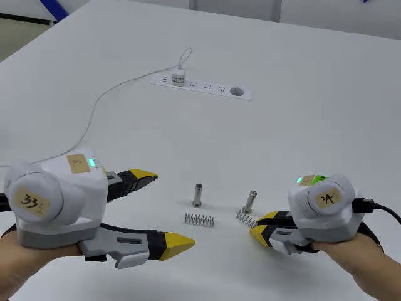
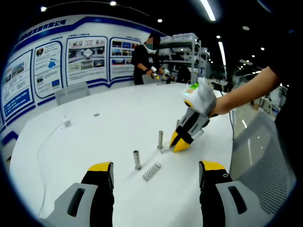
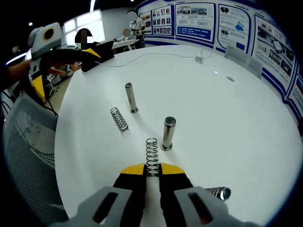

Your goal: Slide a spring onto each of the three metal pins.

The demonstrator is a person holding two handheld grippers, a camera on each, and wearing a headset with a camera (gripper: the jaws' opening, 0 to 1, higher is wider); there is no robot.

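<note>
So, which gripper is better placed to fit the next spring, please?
Right. The right gripper looks shut on a spring beside an upright pin; the left gripper hangs open, apart.

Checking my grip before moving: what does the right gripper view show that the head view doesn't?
Right gripper view: the right tongs shut on one spring; a third pin lying beside them, coils apparently around it. Head view: the hand holding that gripper. Both: two upright pins, a loose spring, the open left tongs.

Large white oval worktop [image 1: 301, 56], white power strip [image 1: 200, 86] far centre. Blue-trimmed poster wall [image 2: 71, 61] behind, ceiling strip lights [image 2: 208, 9] on, grey mesh chair [image 3: 28, 142] at worktop edge.
</note>
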